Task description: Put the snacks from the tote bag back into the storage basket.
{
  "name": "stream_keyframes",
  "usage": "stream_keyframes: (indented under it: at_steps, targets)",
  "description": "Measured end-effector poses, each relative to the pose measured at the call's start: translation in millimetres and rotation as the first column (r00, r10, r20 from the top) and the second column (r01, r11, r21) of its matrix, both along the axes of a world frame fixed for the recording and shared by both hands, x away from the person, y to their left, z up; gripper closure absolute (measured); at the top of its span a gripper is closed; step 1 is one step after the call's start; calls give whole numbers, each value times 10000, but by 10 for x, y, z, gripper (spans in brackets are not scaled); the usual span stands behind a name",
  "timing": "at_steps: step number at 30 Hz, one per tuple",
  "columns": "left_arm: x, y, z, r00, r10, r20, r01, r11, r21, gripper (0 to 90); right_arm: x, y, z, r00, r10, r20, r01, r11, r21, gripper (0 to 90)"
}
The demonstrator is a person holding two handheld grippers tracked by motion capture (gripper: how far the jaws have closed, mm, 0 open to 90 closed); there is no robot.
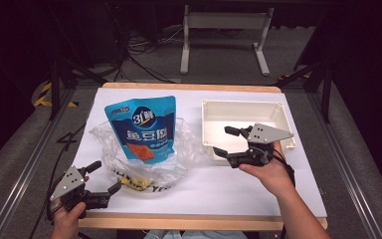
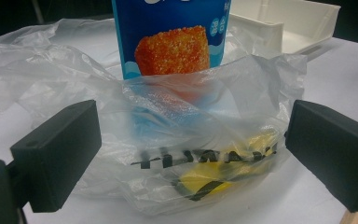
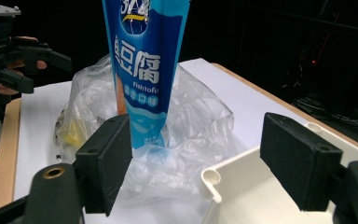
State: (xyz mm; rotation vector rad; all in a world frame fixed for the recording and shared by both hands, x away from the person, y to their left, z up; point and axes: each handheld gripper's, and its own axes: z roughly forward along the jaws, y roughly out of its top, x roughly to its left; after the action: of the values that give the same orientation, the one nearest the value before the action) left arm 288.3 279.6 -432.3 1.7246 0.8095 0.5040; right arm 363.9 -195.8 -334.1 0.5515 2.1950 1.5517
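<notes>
Risk: blue pouch (image 1: 142,127) standing upright in clear bag (image 1: 179,149) mid-bench, likely to topple if thin film snags | Left tool (image 1: 101,180) jaws apart, empty, just before bag | Right tool (image 1: 227,142) apart, empty, over rigid white tray (image 1: 243,107) | Bag crinkly, slippery; yellow item (image 2: 205,179) inside, perhaps packaging.

A white-topped table (image 1: 278,184) carries a clear plastic bag (image 1: 179,154) and, beside it, a white tray (image 1: 243,106).
</notes>
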Motion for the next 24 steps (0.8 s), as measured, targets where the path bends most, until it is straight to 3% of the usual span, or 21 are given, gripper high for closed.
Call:
stream_keyframes:
  at_steps: [6,13,18,22,24]
  targets:
    - [2,8,-1,10000,15,-4,-15,10000,-4,42,113,176,61,10000,34,52,-32,9993,-368,236]
    - [3,4,2,10000,-48,0,48,10000,52,42,211,345,97,9994,358,38,-356,9986,-396,236]
    - [3,11,5,10000,-76,29,76,10000,19,42,267,495,97,9984,551,156,-537,9953,-806,229]
    - [3,17,8,10000,-87,19,87,9999,-116,41,295,591,82,9966,791,248,-766,9931,-893,229]
    - [5,17,2,9998,-81,160,86,9993,-376,41,323,672,67,9947,977,318,-950,9925,-768,229]
